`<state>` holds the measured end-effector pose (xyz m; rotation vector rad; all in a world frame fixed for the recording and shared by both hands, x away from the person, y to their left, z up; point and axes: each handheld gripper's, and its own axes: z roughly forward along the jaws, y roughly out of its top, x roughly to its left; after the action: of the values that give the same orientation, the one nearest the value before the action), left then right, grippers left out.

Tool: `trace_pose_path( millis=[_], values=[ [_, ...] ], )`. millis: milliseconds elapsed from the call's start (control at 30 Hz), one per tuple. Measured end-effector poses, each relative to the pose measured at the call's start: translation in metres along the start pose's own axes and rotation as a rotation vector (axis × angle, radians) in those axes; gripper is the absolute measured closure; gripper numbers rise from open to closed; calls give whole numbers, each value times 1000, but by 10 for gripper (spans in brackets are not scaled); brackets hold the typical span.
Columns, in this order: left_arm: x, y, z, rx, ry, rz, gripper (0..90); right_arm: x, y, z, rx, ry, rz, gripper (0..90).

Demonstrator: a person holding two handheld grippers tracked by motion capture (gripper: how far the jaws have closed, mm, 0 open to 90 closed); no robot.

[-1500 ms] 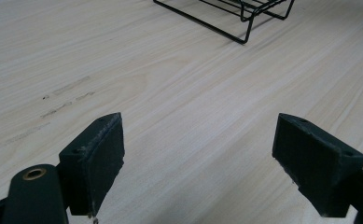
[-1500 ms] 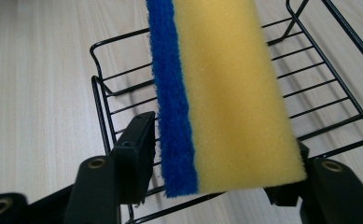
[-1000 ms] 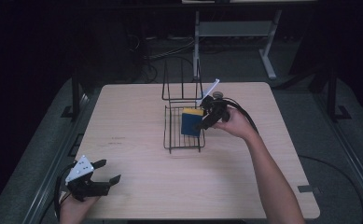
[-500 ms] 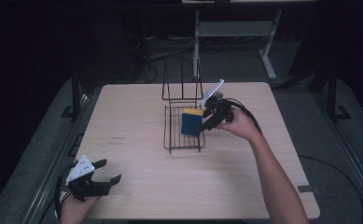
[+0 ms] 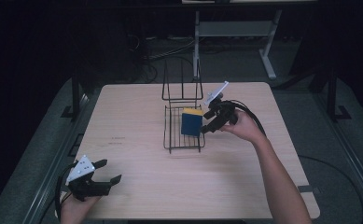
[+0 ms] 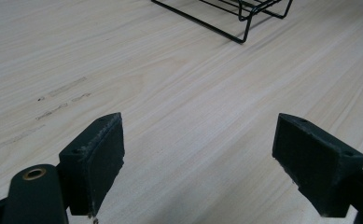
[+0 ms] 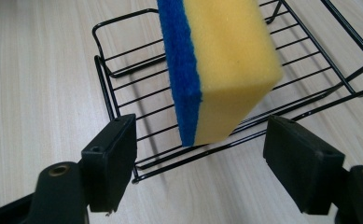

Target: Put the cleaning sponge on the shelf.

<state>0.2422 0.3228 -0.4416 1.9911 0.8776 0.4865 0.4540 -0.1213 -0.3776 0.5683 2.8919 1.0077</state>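
Note:
A yellow sponge with a blue scouring side (image 5: 191, 122) stands on edge in a black wire rack (image 5: 172, 140) at the middle of the table. My right gripper (image 5: 207, 122) is just right of the rack, open, jaws toward the sponge. In the right gripper view the sponge (image 7: 226, 65) leans over the rack's wires (image 7: 123, 79) just beyond my open right gripper (image 7: 201, 163), untouched by either jaw. My left gripper (image 5: 111, 170) rests low at the near left corner, open and holding nothing. In its own view the left gripper (image 6: 200, 149) faces bare wood, with the rack's corner (image 6: 244, 18) far ahead.
The light wooden table (image 5: 132, 116) has faint marks at its left (image 5: 118, 138). The rack's tall wire back (image 5: 181, 86) rises at its far end. Dark floor, cables and a white table frame (image 5: 235, 28) lie beyond the far edge.
My right gripper has drawn back slightly to the right, away from the sponge, which stays standing in the rack. The left gripper has not moved.

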Motion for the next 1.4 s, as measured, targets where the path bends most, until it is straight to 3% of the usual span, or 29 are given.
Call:
trace_pose_path(
  millis=[467,1033,1400],
  values=[
    [0,0,1,3,1,3,163,2,-13,-11,3,-9,13,244],
    [-1,1,0,5,0,8,162,11,-41,-26,-1,-27,44,238],
    [-1,1,0,3,1,7,162,16,-50,-28,26,-29,53,229]
  ],
)
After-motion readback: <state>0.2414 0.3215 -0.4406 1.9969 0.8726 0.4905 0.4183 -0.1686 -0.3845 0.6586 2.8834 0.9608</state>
